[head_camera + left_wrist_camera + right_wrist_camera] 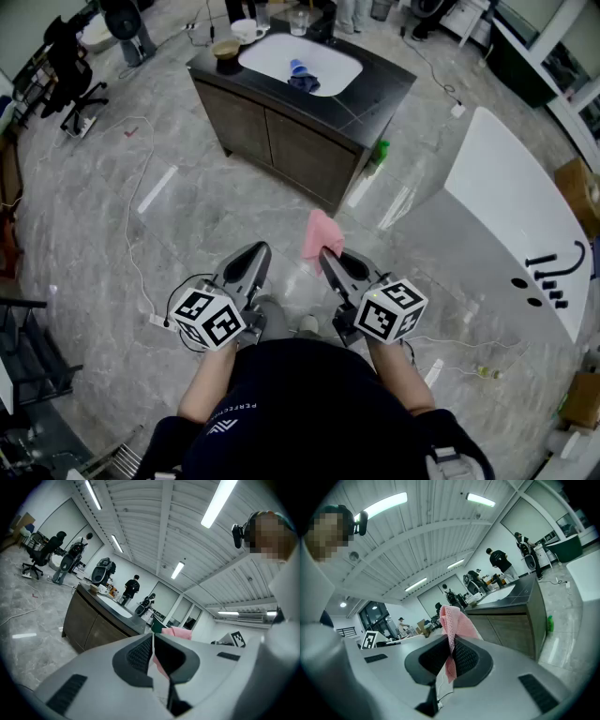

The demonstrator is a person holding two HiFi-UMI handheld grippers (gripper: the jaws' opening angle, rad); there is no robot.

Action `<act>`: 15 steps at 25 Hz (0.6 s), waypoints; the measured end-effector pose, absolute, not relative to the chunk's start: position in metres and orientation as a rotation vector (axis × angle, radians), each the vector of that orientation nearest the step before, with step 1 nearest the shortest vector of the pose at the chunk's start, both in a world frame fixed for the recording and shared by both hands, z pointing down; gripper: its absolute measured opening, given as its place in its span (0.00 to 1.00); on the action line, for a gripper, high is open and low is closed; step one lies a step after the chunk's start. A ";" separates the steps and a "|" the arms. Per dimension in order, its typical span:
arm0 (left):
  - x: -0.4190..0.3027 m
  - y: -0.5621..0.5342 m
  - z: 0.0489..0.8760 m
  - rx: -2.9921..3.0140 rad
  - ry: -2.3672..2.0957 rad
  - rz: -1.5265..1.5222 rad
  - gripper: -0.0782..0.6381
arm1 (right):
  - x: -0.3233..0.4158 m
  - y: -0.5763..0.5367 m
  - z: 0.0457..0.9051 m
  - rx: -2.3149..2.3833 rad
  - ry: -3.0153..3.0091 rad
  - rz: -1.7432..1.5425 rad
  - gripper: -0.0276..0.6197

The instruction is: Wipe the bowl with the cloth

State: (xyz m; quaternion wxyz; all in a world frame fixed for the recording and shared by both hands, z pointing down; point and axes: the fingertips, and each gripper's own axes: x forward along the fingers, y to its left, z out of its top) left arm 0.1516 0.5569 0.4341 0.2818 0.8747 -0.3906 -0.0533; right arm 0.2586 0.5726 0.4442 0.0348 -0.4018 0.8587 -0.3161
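Cloth (320,234) pinched in right gripper (329,254); left gripper (259,251) closed, empty; shirt (291,384) print unreadable

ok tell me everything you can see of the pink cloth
The pink cloth is a soft fabric with an open, net-like weave. It is pinched between the closed jaws of the right hand-held gripper. Most of it sticks out bunched and folded past the jaw tips, and a short tail hangs down behind them. It is held in the air over the grey floor, short of the dark cabinet. Only that gripper touches it.
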 end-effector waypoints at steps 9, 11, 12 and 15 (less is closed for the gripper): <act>0.142 0.549 0.433 2.333 -1.061 -0.140 0.13 | 0.244 0.560 0.441 -1.210 2.667 -0.975 0.11; 0.140 0.545 0.432 2.331 -1.062 -0.136 0.13 | 0.243 0.555 0.438 -1.205 2.658 -0.981 0.11; 0.139 0.543 0.431 2.331 -1.062 -0.132 0.13 | 0.242 0.552 0.437 -1.202 2.654 -0.982 0.11; 0.137 0.535 0.431 2.333 -1.057 -0.124 0.13 | 0.239 0.540 0.436 -1.197 2.644 -0.990 0.11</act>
